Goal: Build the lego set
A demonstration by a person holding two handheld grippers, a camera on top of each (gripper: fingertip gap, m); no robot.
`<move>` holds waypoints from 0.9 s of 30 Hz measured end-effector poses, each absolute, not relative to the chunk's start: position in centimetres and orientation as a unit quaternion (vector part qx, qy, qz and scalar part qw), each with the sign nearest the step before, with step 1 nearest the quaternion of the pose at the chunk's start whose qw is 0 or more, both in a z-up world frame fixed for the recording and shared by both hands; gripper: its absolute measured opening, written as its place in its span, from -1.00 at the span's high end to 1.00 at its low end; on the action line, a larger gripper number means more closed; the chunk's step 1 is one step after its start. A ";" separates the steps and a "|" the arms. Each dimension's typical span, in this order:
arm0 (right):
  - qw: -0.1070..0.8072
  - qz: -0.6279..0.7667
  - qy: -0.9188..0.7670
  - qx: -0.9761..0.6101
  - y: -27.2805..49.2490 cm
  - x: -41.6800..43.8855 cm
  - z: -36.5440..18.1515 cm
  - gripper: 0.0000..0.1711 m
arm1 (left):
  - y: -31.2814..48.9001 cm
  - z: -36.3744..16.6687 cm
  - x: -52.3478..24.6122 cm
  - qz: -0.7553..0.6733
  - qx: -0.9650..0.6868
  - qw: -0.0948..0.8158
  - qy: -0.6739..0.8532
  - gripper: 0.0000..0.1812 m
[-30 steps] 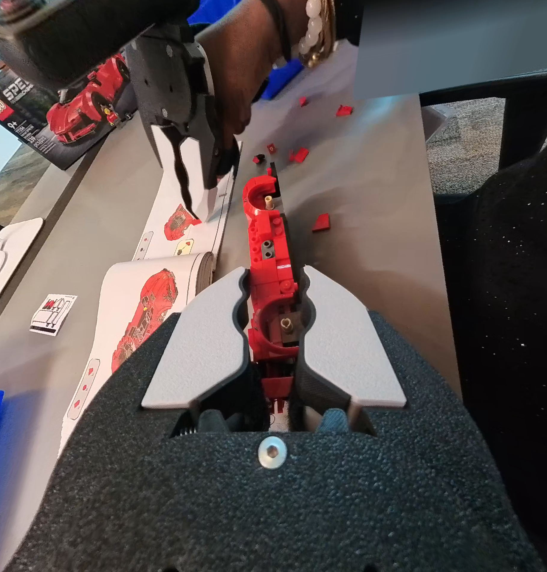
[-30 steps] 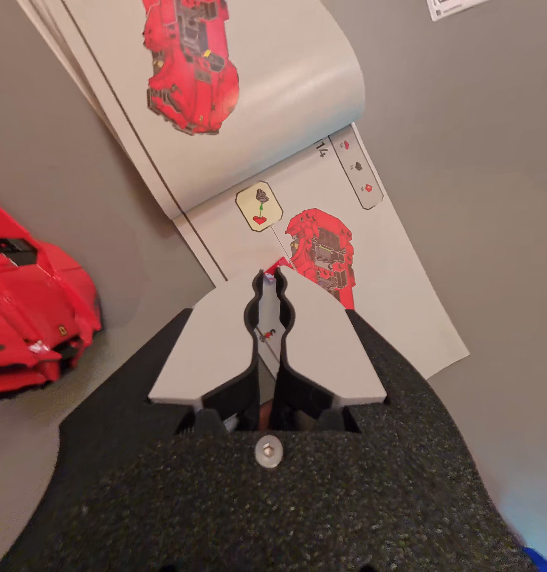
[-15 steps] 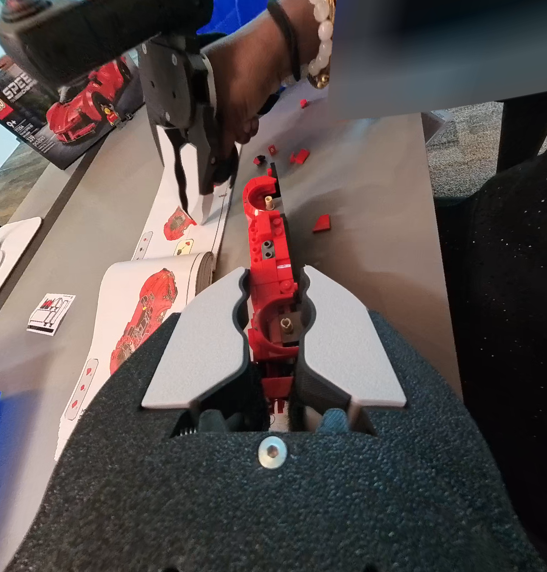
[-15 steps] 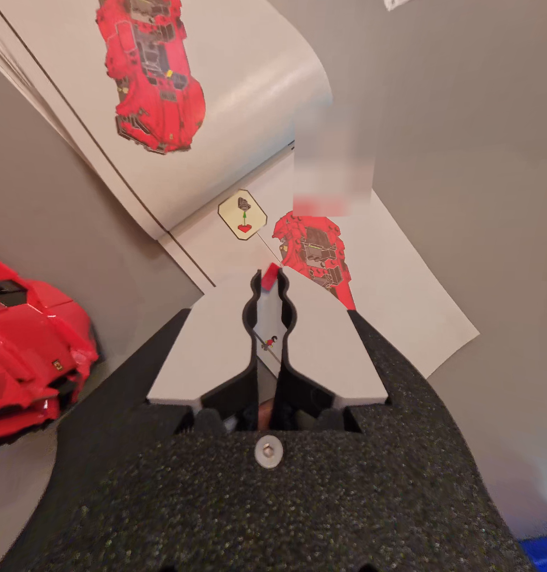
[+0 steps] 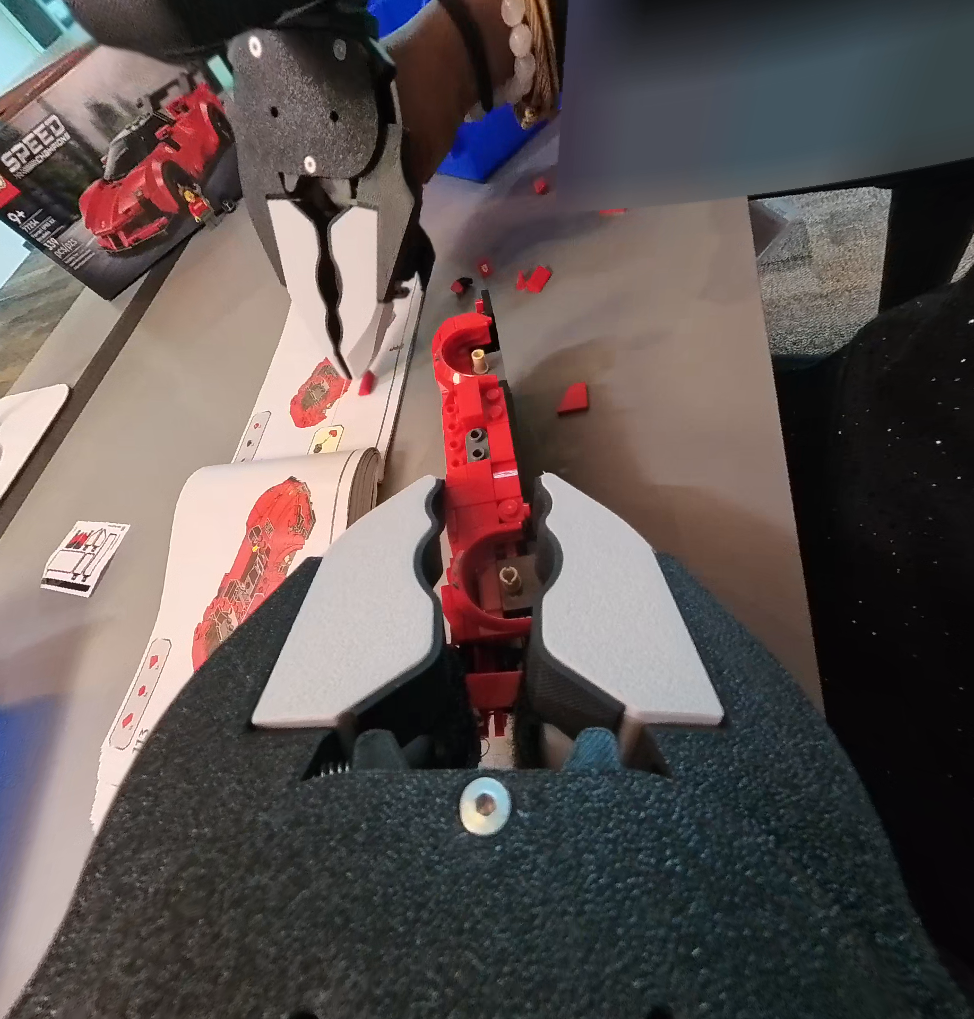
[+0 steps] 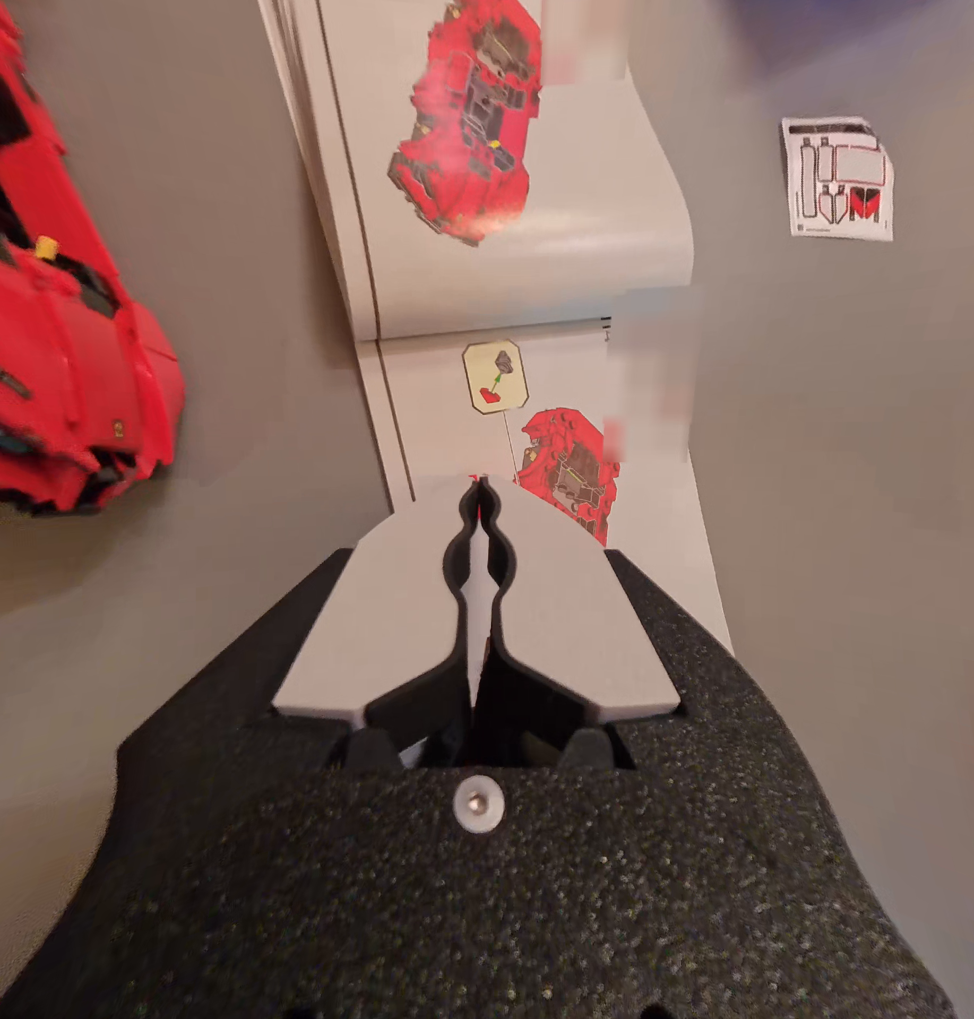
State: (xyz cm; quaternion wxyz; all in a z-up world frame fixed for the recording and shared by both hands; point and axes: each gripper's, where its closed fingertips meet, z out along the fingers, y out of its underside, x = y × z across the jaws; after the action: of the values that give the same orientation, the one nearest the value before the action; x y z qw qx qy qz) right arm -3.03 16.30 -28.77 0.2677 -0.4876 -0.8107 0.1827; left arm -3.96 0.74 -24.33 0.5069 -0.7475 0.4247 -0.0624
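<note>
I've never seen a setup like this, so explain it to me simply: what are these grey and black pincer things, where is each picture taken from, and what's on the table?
There is no robot here. A person holds a hand-operated claw in each hand, and each claw carries a camera that looks along its two grey fingers.

In the left wrist view, the left claw is shut on a half-built red Lego car. Farther off in that view you can see the other claw.

In the right wrist view, the right claw points down at the open instruction booklet. It appears to pinch a small red piece at its tips.

The grey table also holds the set's box, a sticker sheet and some loose red pieces.
</note>
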 end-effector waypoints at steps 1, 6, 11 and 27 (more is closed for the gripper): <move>0.265 0.185 -0.812 -0.485 16.3 -2.9 -28.8 1.00 | 0.8 -24.3 -4.0 -0.063 -0.748 0.507 0.424 0.67; 0.258 0.183 -0.825 -0.469 16.0 -2.4 -29.1 0.99 | 0.8 -24.3 -3.9 -0.061 -0.748 0.506 0.425 0.67; 0.203 0.205 -0.827 -0.483 16.3 -2.0 -28.4 0.86 | 0.8 -24.4 -3.9 -0.061 -0.748 0.506 0.426 0.67; 0.078 0.136 -0.879 -0.451 16.2 -2.4 -30.1 0.91 | 0.9 -24.3 -3.9 -0.063 -0.747 0.508 0.424 0.67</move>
State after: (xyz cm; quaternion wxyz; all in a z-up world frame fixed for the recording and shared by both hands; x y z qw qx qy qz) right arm -2.43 16.23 -30.11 0.0785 -0.4505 -0.8788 0.1364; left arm -3.91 0.86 -24.35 0.5076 -0.7473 0.4241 -0.0630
